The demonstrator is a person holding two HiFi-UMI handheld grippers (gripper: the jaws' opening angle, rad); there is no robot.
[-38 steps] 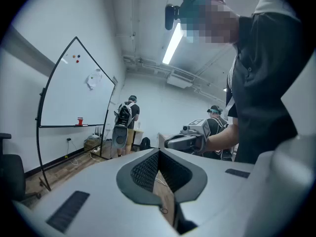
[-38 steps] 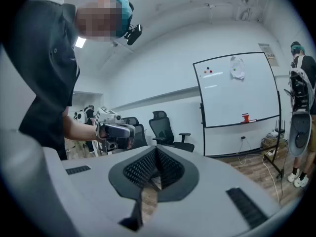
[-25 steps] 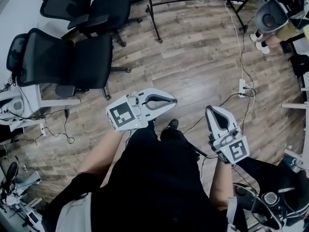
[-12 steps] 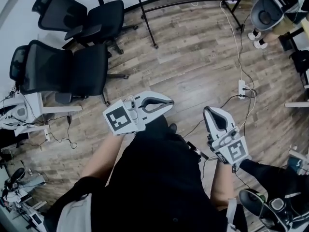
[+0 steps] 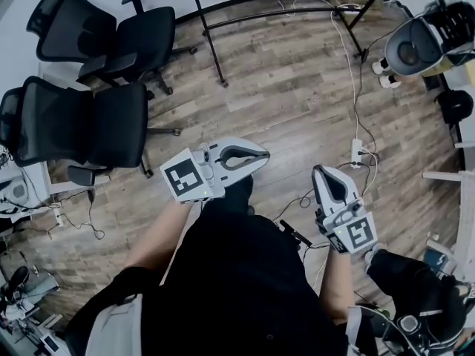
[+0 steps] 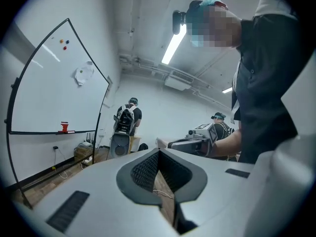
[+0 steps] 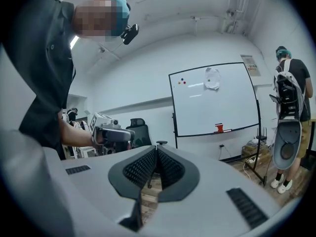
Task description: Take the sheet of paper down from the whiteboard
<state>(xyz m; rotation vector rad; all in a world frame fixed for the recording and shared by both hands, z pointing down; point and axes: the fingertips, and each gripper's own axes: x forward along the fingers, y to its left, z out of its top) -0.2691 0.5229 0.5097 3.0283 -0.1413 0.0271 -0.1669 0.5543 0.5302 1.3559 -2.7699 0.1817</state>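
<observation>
Paper sits on whiteboard; left gripper and right gripper closed, empty.

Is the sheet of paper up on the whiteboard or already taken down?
Up: the sheet of paper hangs near the top of the whiteboard, looking crumpled.

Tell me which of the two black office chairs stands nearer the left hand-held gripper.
The lower chair, at the head view's left edge, is nearer the left hand-held gripper. The other chair stands beyond it, farther up the picture.
</observation>
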